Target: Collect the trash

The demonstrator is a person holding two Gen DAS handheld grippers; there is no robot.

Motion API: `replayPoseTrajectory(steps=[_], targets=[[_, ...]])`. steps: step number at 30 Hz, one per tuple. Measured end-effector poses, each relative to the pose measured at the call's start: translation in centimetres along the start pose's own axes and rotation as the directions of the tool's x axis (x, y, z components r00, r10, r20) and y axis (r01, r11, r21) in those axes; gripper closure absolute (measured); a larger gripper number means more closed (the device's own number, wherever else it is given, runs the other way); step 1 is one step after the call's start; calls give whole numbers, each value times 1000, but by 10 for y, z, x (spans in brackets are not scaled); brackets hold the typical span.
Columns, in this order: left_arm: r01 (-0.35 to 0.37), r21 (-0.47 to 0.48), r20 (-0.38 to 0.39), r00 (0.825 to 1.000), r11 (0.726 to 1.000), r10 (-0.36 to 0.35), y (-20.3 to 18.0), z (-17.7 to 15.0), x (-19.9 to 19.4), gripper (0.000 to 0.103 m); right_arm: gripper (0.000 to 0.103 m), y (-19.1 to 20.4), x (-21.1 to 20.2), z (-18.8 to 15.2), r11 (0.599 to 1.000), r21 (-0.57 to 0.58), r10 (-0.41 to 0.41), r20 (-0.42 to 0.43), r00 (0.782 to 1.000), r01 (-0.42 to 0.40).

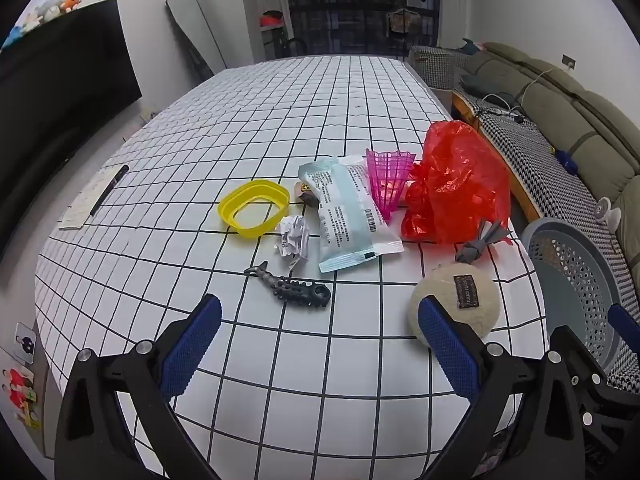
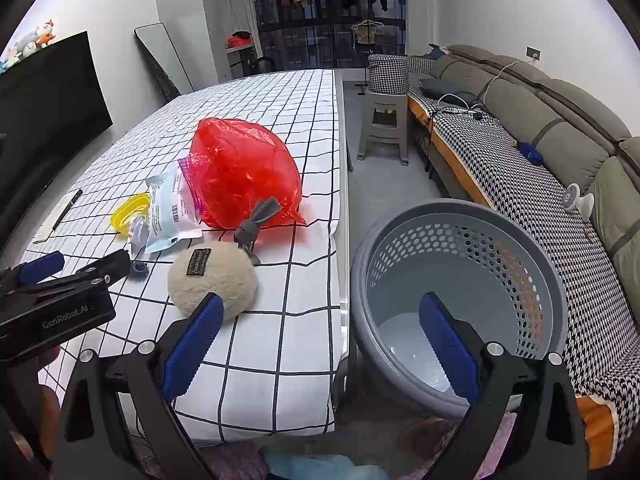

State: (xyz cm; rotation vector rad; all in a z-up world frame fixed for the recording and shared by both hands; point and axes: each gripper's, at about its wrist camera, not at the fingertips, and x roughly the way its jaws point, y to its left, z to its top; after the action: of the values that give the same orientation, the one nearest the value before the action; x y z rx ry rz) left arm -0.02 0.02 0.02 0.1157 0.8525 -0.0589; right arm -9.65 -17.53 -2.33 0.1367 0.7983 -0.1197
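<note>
Both tools spread, empty; left tool (image 1: 320, 348) should probably pinch crumpled white paper ball (image 1: 294, 236) first, then perforated grey basket (image 2: 460, 280).

Below my fingers lies the tabletop (image 1: 304, 364), covered in a white cloth with a black grid. On it lie a yellow ring-shaped dish (image 1: 253, 208), a crumpled paper ball (image 1: 294, 236), a pale blue wrapper (image 1: 348, 216), a pink ribbed cup (image 1: 389, 184), a red plastic bag (image 1: 460, 184), a dark fishbone toy (image 1: 290, 286) and a cream plush ball (image 1: 460, 300). Off by the left edge rests a notepad (image 1: 86, 200) with a black pen (image 1: 109, 190) on it.
</note>
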Motion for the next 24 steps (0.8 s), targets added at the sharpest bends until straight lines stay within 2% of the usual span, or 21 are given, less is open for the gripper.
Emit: replayPoseTrajectory(steps=[24], targets=[[0, 16, 16, 1000, 1000, -1, -1, 1, -5, 6, 9, -4, -7, 1, 1000, 5, 1, 12, 1000, -1]])
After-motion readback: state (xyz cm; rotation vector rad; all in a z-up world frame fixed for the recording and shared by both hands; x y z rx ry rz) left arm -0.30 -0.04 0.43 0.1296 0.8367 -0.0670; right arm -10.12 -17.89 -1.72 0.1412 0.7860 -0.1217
